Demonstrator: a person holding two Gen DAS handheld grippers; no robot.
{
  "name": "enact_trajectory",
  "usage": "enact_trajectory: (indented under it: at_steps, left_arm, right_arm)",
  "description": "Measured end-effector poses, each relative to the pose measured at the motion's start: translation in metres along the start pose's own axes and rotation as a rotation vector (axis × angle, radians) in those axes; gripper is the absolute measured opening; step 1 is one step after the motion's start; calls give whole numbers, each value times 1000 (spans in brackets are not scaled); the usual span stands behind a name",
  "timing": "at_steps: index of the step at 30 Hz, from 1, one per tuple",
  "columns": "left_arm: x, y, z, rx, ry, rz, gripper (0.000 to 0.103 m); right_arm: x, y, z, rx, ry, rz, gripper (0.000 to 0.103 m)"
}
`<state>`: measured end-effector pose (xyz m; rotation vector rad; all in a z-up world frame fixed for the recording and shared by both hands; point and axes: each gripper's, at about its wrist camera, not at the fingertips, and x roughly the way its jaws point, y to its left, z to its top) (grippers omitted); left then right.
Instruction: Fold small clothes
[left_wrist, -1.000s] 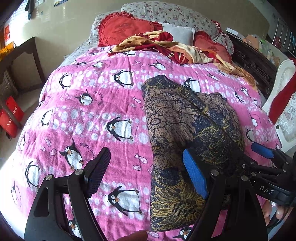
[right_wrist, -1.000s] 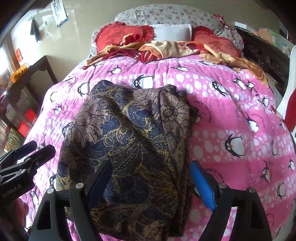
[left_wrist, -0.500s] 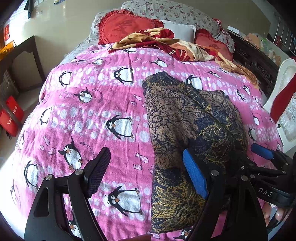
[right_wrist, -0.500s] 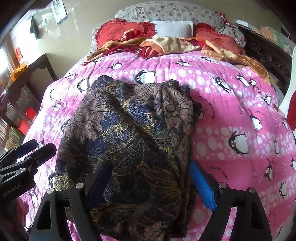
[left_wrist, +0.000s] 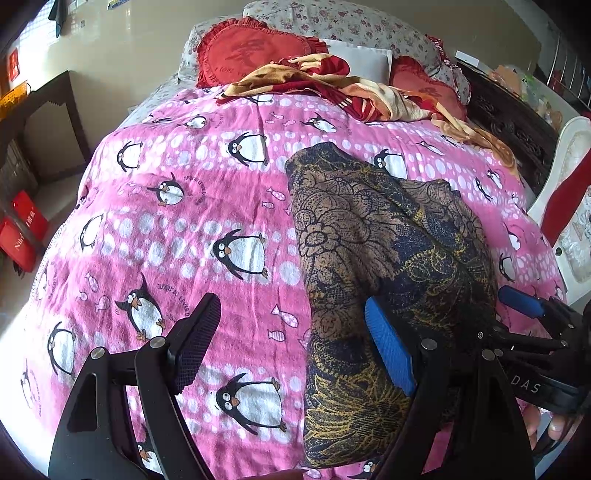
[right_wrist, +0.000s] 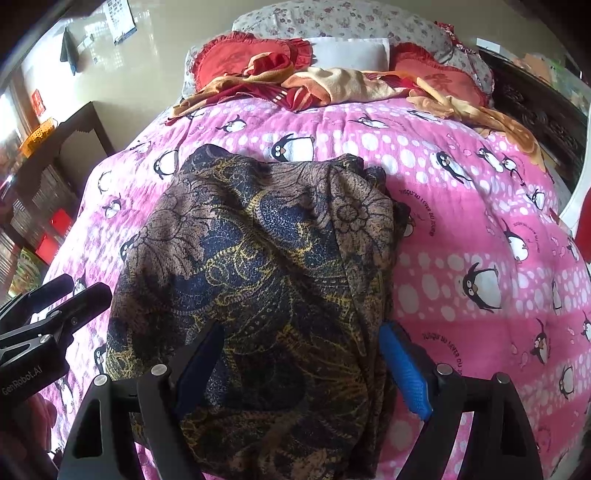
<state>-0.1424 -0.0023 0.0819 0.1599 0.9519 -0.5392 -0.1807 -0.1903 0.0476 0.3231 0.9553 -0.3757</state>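
The penguin blanket (left_wrist: 207, 206) is nubby, matt pink terry cloth. The folded garment (right_wrist: 266, 266) is thin, smooth printed fabric. The right gripper (right_wrist: 301, 363) is matt black plastic with ribbed blue pads (right_wrist: 404, 373) and shiny metal pins.

1. The left gripper (left_wrist: 291, 347), a black plastic frame of flat angular arms, carried silver round screws at its joints.
2. Its one finger wore a dark ribbed pad (left_wrist: 195, 343), the other a bright blue ribbed pad (left_wrist: 388, 350).
3. The right gripper (right_wrist: 299, 365) was built alike: black arms, silver screws, one dark pad, one blue pad (right_wrist: 404, 373).
4. White lettering "DAS" and "GenRobot.AI" marked the black bodies.
5. Bare fingertips (left_wrist: 554, 428) with pale nails showed beneath.
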Motion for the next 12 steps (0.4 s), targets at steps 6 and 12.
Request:
enact_trajectory:
  at_steps: [6,12]
  left_arm:
    - [1,1,1,5,-8,2,81]
    - [-2,10,10,19,-56,31,81]
  right_arm:
    - [1,1,2,-5,-3,1,84]
    - [3,-11,6,-11,-20,33,83]
